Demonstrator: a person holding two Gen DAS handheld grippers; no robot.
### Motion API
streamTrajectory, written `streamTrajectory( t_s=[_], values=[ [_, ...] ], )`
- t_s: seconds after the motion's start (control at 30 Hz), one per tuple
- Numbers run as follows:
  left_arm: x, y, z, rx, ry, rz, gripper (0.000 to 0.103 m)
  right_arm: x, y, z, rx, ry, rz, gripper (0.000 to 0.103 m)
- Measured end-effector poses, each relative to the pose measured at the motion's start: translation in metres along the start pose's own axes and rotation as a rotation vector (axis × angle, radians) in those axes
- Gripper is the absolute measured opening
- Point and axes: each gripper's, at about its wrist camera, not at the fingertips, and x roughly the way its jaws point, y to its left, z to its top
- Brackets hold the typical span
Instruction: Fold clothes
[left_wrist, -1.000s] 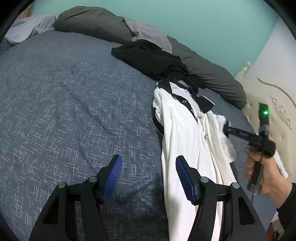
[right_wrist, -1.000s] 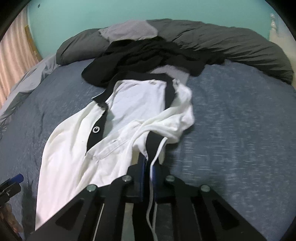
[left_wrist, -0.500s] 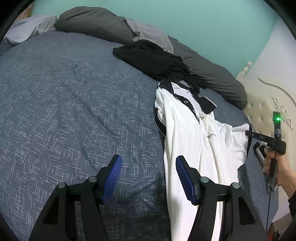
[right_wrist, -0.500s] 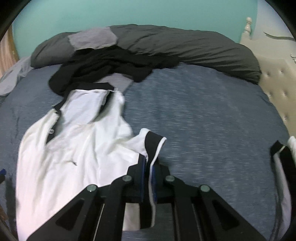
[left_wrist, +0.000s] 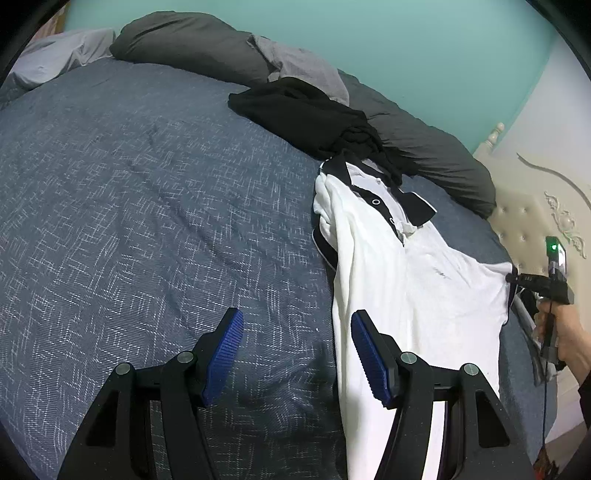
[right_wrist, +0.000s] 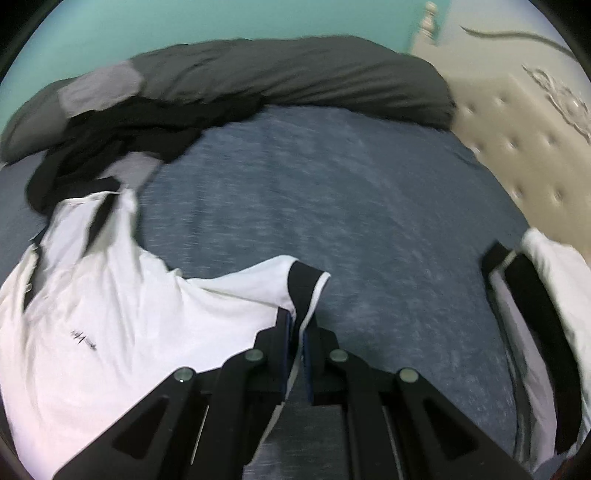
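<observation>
A white polo shirt (left_wrist: 399, 291) with a black collar and black sleeve cuffs lies lengthwise on the blue bed cover (left_wrist: 140, 206). My right gripper (right_wrist: 298, 325) is shut on the black-edged cuff of one sleeve (right_wrist: 303, 284) and holds it stretched out to the side, away from the shirt body (right_wrist: 110, 325). From the left wrist view that gripper (left_wrist: 511, 277) shows at the far right, held by a hand (left_wrist: 565, 336). My left gripper (left_wrist: 295, 350) hovers open over the bed at the shirt's left edge, nothing between its blue pads (left_wrist: 223, 350).
A black garment (left_wrist: 310, 118) is heaped beyond the shirt's collar, against a long dark grey duvet roll (left_wrist: 424, 147). A cream tufted headboard (right_wrist: 517, 147) borders the bed at the right. Another white and black garment (right_wrist: 535, 314) lies at the right edge.
My right gripper pulled the sleeve outward to the right, unfolding it from the shirt's front until it lies spread. The left gripper kept still.
</observation>
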Motion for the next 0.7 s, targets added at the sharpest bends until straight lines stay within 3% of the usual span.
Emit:
streamTrajectory(
  t_s=[0.2,0.3,0.37,0.5,0.63,0.7],
  values=[
    [0.001,0.003,0.001,0.000,0.004,0.007,0.065,0.030,-0.020,-0.008,0.066,0.068,-0.073,0.005],
    [0.003,0.005,0.001,-0.005,0.007,0.010,0.065,0.040,-0.025,-0.015,0.097,0.082,-0.055,0.006],
    [0.004,0.005,0.000,-0.005,0.011,0.011,0.065,0.044,-0.024,-0.021,0.118,0.070,0.059,0.006],
    [0.004,0.003,0.000,0.004,0.011,0.011,0.065,0.038,-0.028,-0.030,0.125,0.031,0.055,0.022],
    [0.003,0.002,0.000,0.005,0.009,0.010,0.065,0.029,-0.049,-0.040,0.212,0.011,0.062,0.028],
    [0.003,0.002,0.000,0.001,0.009,0.007,0.065,0.020,-0.056,-0.047,0.246,-0.005,0.062,0.036]
  ],
)
